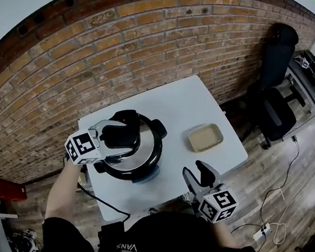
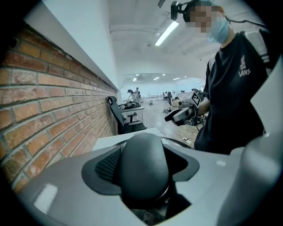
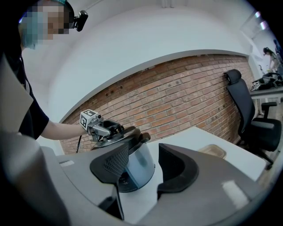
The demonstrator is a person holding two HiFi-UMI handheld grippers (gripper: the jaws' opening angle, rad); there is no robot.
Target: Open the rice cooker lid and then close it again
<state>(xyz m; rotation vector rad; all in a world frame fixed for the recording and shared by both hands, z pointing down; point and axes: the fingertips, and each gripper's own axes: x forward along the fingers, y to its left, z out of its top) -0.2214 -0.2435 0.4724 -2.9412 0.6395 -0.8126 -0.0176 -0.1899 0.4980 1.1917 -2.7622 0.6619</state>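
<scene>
Brick wall (image 1: 99, 47) runs behind a white surface (image 1: 194, 104), with a black office chair (image 1: 275, 91) to the right. On the near left part of the surface sits the rice cooker (image 1: 152, 161), round and dark-rimmed. Its shiny lid (image 1: 146, 141) is on top; I cannot tell if the lid is fully seated.

The left hand-held gripper (image 1: 122, 140) reaches over the cooker from the left. It is clenched on the lid's black handle (image 2: 143, 167), which fills the gap between the two jaws in the left gripper view.

The right hand-held gripper (image 1: 198, 174) hovers by the near edge of the surface, to the right of the cooker and apart from it. Its jaws stand wide apart with nothing between them.

A shallow beige tray (image 1: 205, 137) lies on the surface, well to the right of the cooker. The person in a black shirt (image 1: 177, 245) stands at the near edge.
</scene>
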